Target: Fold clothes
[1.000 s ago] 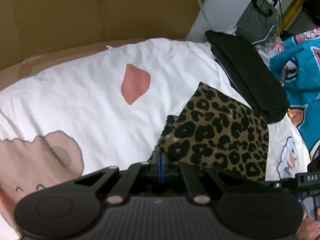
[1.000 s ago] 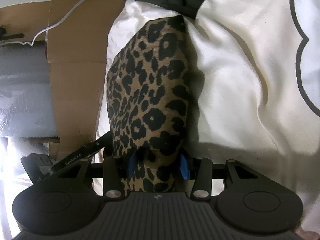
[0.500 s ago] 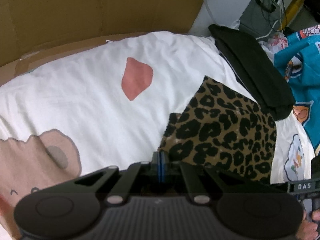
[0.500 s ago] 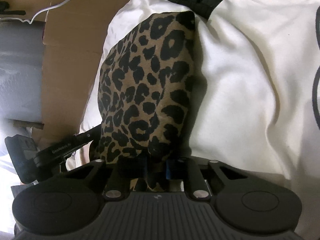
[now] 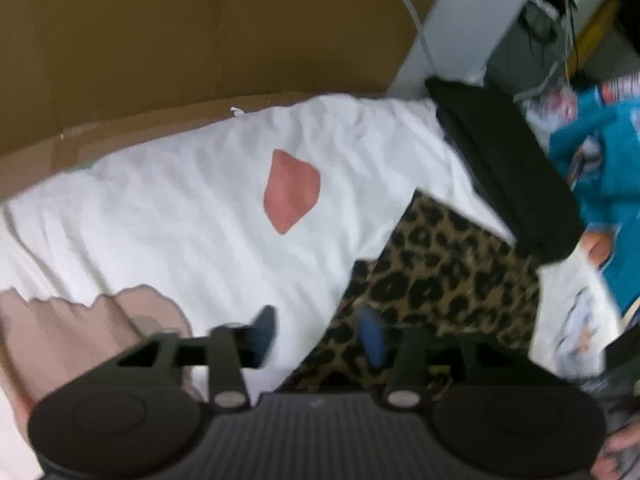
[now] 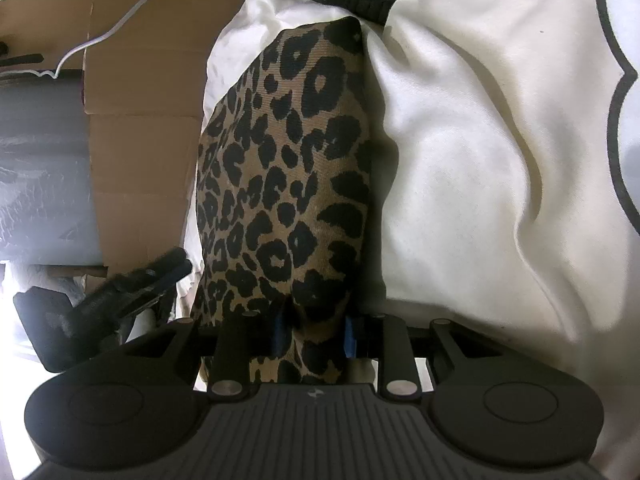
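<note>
One leopard-print garment (image 6: 288, 184) lies folded on one white bedsheet (image 5: 192, 216), near one black garment (image 5: 508, 168). The left gripper (image 5: 318, 334) is opening, nothing between its fingers. The right gripper (image 6: 314, 332) is opening around the leopard cloth's near end. Cardboard (image 5: 200, 40) stands behind.

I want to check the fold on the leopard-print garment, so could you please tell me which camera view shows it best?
The right wrist view: the leopard-print garment fills the middle, sharp, its near end between the right claw, whose jaws are opening. The left wrist view shows the garment blurred, beside the white sheet, partly under the left claw, also opening.
</note>
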{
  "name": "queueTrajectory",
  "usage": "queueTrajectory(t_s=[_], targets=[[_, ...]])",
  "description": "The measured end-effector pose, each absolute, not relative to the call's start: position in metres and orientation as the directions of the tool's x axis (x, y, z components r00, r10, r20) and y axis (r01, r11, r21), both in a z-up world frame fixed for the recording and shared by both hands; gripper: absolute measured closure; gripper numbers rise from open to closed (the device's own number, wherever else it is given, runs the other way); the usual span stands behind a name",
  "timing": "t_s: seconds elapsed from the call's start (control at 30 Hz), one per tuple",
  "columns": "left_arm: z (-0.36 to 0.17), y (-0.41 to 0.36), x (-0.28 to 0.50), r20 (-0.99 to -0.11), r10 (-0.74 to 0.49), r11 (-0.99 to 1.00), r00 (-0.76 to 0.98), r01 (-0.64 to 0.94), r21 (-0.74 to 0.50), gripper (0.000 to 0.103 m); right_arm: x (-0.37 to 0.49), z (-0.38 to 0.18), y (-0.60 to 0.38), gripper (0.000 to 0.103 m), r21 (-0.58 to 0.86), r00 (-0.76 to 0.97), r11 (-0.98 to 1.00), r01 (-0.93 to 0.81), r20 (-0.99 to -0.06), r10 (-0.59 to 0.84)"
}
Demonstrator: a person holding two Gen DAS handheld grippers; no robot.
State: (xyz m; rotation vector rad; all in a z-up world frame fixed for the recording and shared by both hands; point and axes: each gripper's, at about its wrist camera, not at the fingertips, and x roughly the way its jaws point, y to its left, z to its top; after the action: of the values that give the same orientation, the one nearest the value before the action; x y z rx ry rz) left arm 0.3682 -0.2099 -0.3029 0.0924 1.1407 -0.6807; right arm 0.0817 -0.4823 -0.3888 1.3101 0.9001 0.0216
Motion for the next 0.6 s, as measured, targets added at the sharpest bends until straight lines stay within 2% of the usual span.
queueTrajectory(t_s=[0.07,0.4,0.6], targets=[[-0.301,-0.211,0.374,-0.853,-0.469,0.789,0.23,0.543,-0.288,0.029,0.082,-0.389,-0.483,0.069,0.83,0.67,0.308,0.464,-0.557,0.491],[-0.342,-0.23,0.386,-0.873,-0.485,0.758,0.055,0.524,-0.388,0.028,0.081,-0.388,-0.483,0.07,0.828,0.675,0.296,0.477,-0.561,0.479],[-0.351,-0.239,0.386,-0.846,-0.534,0.693,0.02,0.583,-0.424,0.028,0.085,-0.39,-0.487,0.085,0.833,0.671,0.284,0.475,-0.552,0.495]])
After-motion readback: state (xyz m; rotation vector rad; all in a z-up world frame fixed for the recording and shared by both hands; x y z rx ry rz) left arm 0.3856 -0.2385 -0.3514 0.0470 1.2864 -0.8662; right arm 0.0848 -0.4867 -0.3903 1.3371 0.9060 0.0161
